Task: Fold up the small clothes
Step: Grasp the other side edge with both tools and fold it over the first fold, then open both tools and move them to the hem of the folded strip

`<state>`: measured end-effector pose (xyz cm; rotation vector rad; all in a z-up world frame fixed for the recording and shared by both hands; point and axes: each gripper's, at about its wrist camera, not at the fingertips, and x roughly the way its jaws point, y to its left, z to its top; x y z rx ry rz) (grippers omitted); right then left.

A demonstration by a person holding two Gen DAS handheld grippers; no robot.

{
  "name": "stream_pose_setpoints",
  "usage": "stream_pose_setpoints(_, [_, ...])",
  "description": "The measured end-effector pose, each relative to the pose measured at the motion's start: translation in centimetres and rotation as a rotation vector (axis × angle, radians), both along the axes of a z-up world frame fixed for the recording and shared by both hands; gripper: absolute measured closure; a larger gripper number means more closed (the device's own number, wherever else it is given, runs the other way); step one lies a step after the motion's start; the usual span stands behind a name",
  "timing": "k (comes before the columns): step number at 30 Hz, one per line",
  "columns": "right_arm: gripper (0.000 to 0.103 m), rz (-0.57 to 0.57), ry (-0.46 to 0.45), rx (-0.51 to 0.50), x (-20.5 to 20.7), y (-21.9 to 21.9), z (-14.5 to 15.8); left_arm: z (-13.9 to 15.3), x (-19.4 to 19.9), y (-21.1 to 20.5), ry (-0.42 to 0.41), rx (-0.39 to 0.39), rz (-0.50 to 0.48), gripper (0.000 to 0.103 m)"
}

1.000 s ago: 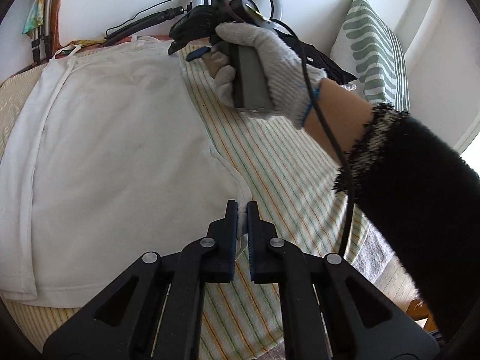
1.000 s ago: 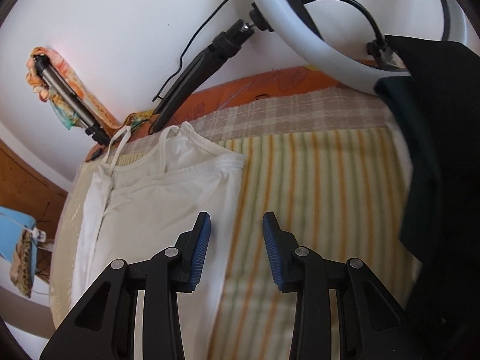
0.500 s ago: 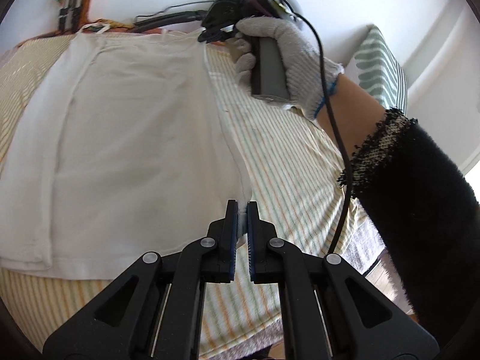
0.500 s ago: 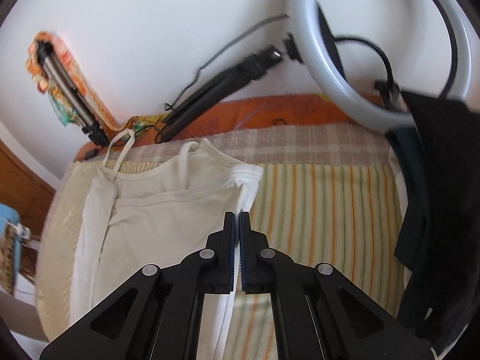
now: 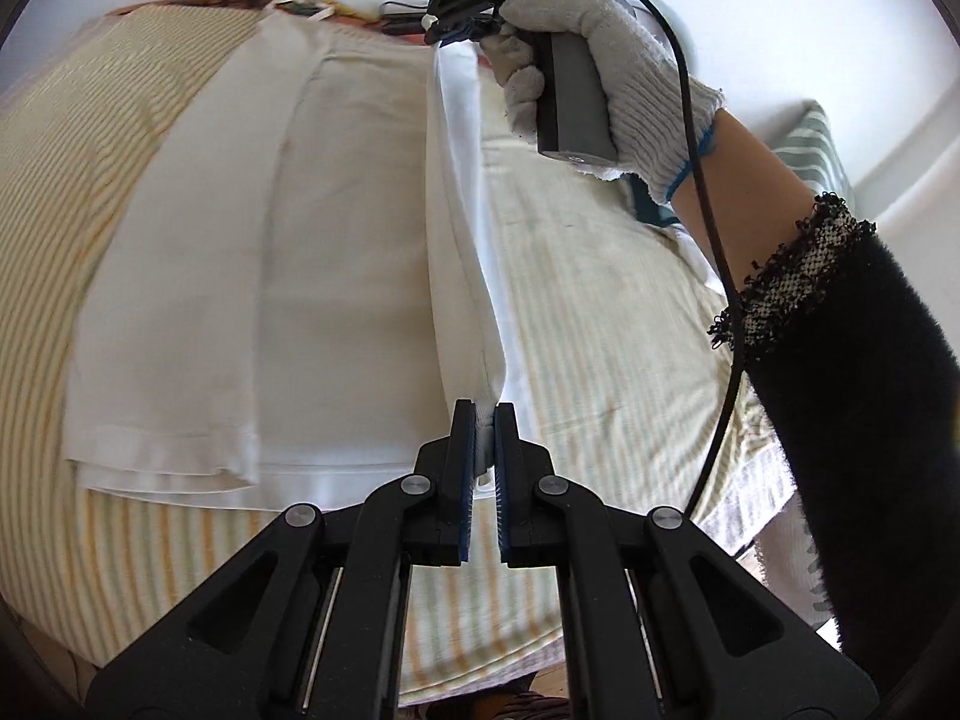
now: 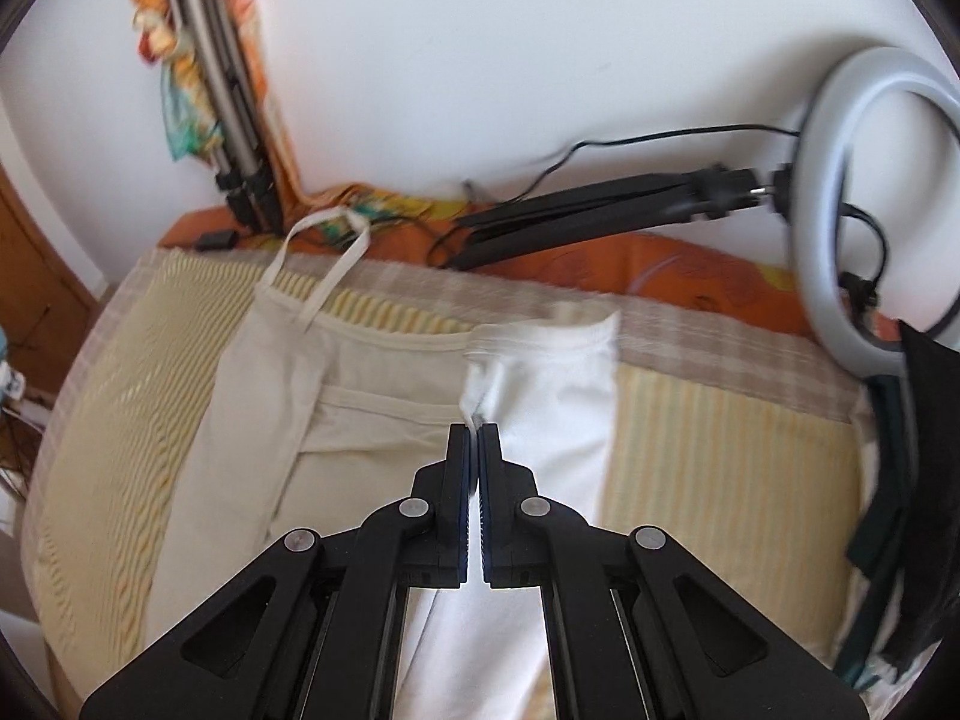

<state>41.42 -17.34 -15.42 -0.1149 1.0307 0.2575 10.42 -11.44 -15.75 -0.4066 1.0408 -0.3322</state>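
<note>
The white camisole (image 5: 336,276) lies flat on the striped bed cover (image 5: 600,312), its thin straps toward the wall and its far long side already doubled over toward the middle. It looks light, limp cotton that will sag and crease wherever it isn't held, so the corners of the free edge seem the sensible places to grip, and that is where the tools are. The left gripper (image 5: 486,414) is pressed together on the hem corner of the camisole's near long side. The right gripper (image 6: 475,433), held in a gloved hand (image 5: 600,60), pinches the same side up at the strap end, so the edge stands up off the cover as a taut ridge between them. Past the camisole the cover runs bare on both sides, leaving room to carry the flap across. Beyond the strap end there is less room: a ring light (image 6: 840,192) on its black arm and a folded tripod (image 6: 222,90) stand against the wall, and dark clothing (image 6: 918,480) hangs at the cover's edge on the ring-light side.
</note>
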Motion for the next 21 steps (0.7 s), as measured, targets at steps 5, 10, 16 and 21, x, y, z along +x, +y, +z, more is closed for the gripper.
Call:
stream_pose_setpoints(5, [0.102,0.009,0.032,-0.033,0.8,2.2,-2.3,-1.1,0.9,1.1,0.075,0.003,0.022,0.099])
stream_pose_setpoints(10, [0.100,0.043,0.034,-0.042,0.8,2.8,-3.8,-1.4,0.8,0.9,0.092,0.026,0.003,0.093])
stream_pose_setpoints(16, [0.091,0.020,0.039,0.101,-0.8,0.3,-1.2,0.0,-0.4,1.9,0.023,0.075,-0.028,0.076])
stream_pose_setpoints(21, [0.091,0.004,-0.004,0.159,-6.2,-3.0,3.3,2.3,-2.3,4.0,-0.058,0.091,-0.025,0.076])
